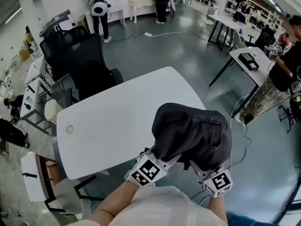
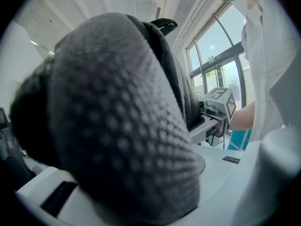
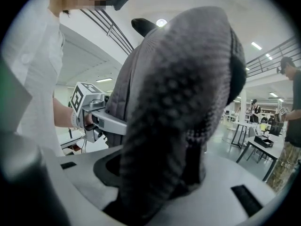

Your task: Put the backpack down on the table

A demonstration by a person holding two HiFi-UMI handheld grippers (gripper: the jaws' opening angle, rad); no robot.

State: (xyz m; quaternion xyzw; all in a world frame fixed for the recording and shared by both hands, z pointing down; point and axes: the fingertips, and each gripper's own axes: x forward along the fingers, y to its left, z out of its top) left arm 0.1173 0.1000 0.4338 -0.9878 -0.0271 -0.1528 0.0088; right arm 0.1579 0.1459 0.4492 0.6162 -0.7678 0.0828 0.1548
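A dark grey backpack (image 1: 193,131) hangs in the air over the near right corner of the white table (image 1: 117,117). Both grippers hold it from the near side. My left gripper (image 1: 161,158) is shut on a padded mesh strap (image 2: 117,117), which fills the left gripper view. On the other side, my right gripper (image 1: 201,167) is shut on the other padded strap (image 3: 178,102). Each gripper view also shows the other gripper beside the pack: the right gripper (image 2: 218,109) and the left gripper (image 3: 94,112). The fingertips are hidden by the fabric.
A small ring-shaped thing (image 1: 69,129) lies on the table's left part. A black office chair (image 1: 77,60) stands at the table's far left. More tables (image 1: 249,60) and a person (image 1: 282,69) are to the right. A white seat (image 1: 33,173) is near left.
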